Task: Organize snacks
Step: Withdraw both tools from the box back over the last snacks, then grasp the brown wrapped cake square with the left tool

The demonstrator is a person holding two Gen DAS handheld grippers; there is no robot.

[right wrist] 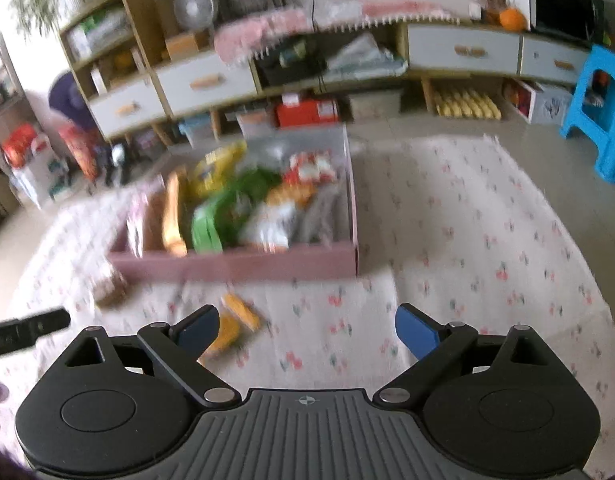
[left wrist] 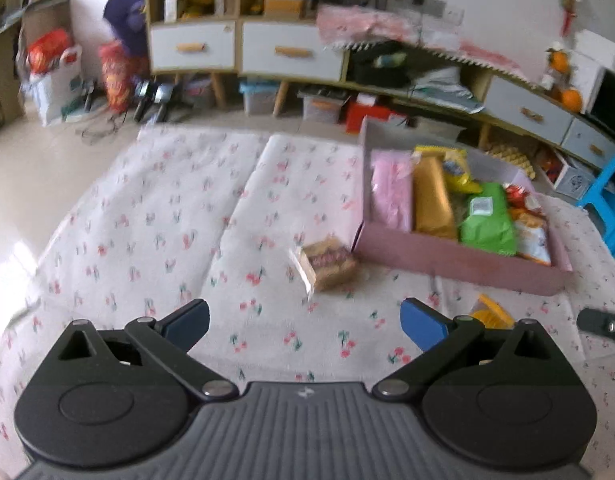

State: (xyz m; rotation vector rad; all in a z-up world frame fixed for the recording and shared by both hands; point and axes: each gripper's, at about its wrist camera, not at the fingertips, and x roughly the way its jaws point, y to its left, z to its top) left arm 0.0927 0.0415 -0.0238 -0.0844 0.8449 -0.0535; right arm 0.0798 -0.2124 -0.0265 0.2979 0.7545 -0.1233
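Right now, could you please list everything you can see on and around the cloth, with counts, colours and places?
Pink box: one, on the flowered cloth, open top.
Snack packs in the box: several; pink pack, gold pack, green pack, yellow pack, plus red and orange-white ones on the right side.
Brown wrapped snack: one, on the cloth just outside the box's near left corner.
Orange-yellow snack: blurred, count unclear, on the cloth in front of the box.
Flowered cloth: one, white with red flowers.
Cabinets: white drawers, along the wall.
Blue stool: one, on the floor.
Left gripper: open, empty.
Right gripper: open, empty.
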